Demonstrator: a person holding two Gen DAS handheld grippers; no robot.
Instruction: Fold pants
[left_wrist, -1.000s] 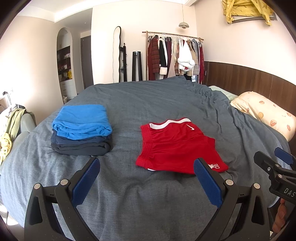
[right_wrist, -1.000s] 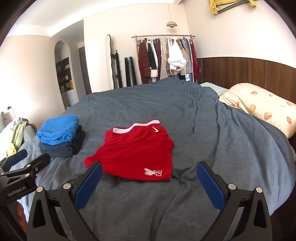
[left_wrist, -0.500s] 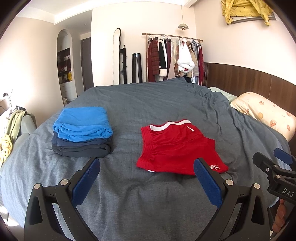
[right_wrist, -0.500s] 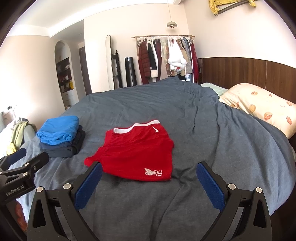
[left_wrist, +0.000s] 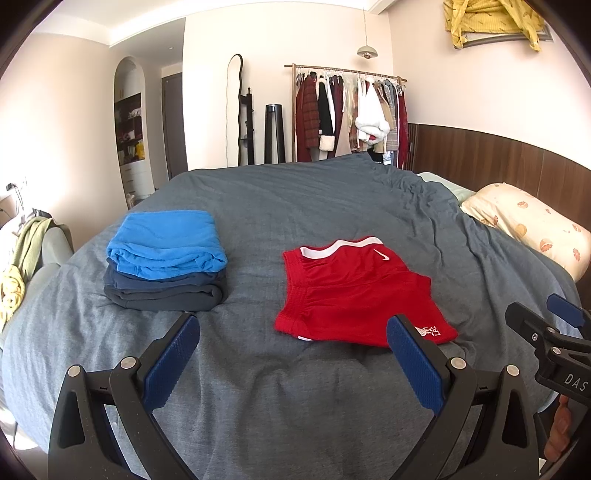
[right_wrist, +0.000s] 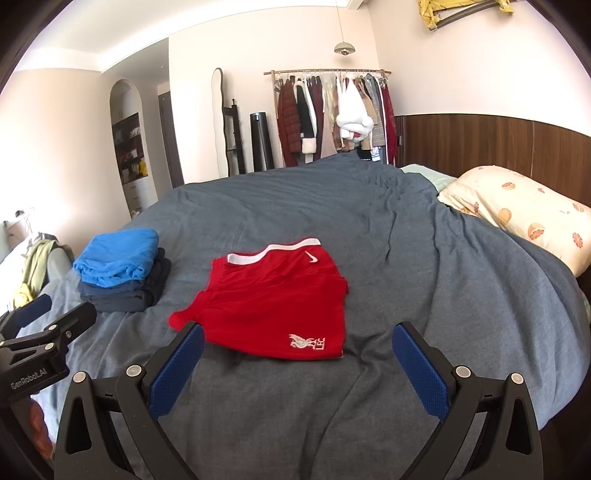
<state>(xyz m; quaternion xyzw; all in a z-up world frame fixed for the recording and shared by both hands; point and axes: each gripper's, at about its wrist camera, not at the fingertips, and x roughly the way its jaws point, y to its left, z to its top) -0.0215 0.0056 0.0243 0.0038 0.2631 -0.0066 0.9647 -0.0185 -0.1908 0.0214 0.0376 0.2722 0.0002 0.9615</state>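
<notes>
- Though both tongs gape wide and hold nothing, the left tongs (left_wrist: 291, 354) cover a hem corner of the red shorts (left_wrist: 354, 295), mid-frame on the bed (left_wrist: 295, 206).
- Right tongs (right_wrist: 297, 360) hover before the shorts (right_wrist: 273, 299); the folded stack (right_wrist: 122, 269) sits centre-left, partly cut by the other tool.

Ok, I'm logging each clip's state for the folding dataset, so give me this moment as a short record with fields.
surface: grey duvet on a bed
garment in work: red shorts, lying flat, white waistband at the far end, crest at the near hem
finished pile: blue folded garment on top of dark folded garments, apart from the shorts, on their left
left gripper: open, holding nothing, above the duvet
right gripper: open, holding nothing, near the shorts' hem
other: patterned pillow, clothes rack
</notes>
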